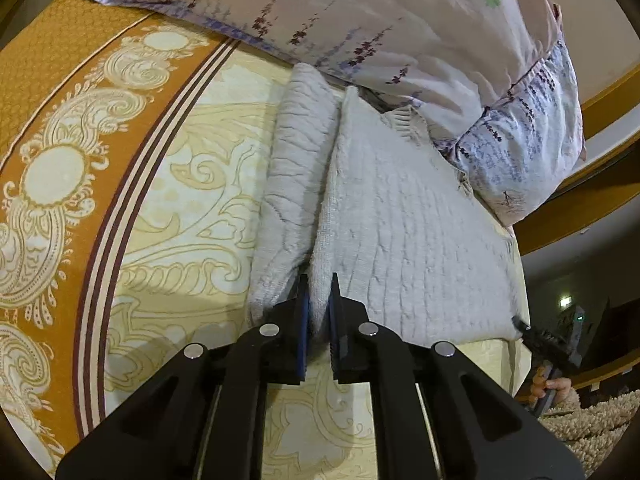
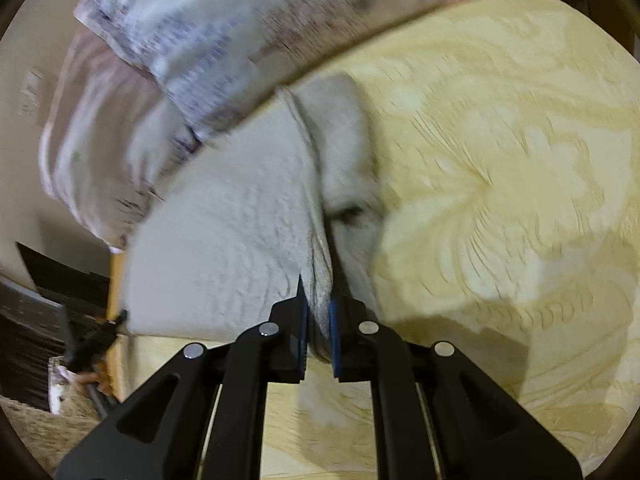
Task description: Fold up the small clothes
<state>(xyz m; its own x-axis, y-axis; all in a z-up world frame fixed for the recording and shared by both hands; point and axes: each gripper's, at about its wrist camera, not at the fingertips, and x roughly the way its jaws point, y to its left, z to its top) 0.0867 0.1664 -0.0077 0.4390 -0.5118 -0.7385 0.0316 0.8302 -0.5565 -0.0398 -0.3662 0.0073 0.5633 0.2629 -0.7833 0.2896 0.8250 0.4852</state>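
Observation:
A white knitted garment (image 1: 404,232) lies on the bedspread, its body spread flat and one sleeve (image 1: 296,176) lying alongside on the left. My left gripper (image 1: 319,296) is shut on the garment's near edge, with the fabric pinched between its blue pads. In the blurred right wrist view the same garment (image 2: 228,240) lies ahead, and my right gripper (image 2: 319,292) is shut on its near edge beside the sleeve (image 2: 344,140). Each gripper shows at the far edge of the other's view, at the garment's lower corner: the right one (image 1: 520,326) and the left one (image 2: 122,316).
The bedspread (image 1: 192,220) is cream with an orange patterned border (image 1: 48,128). Floral pillows (image 1: 400,28) lie just behind the garment and touch its top. The bed edge and a shaggy rug (image 1: 592,420) are at the lower right.

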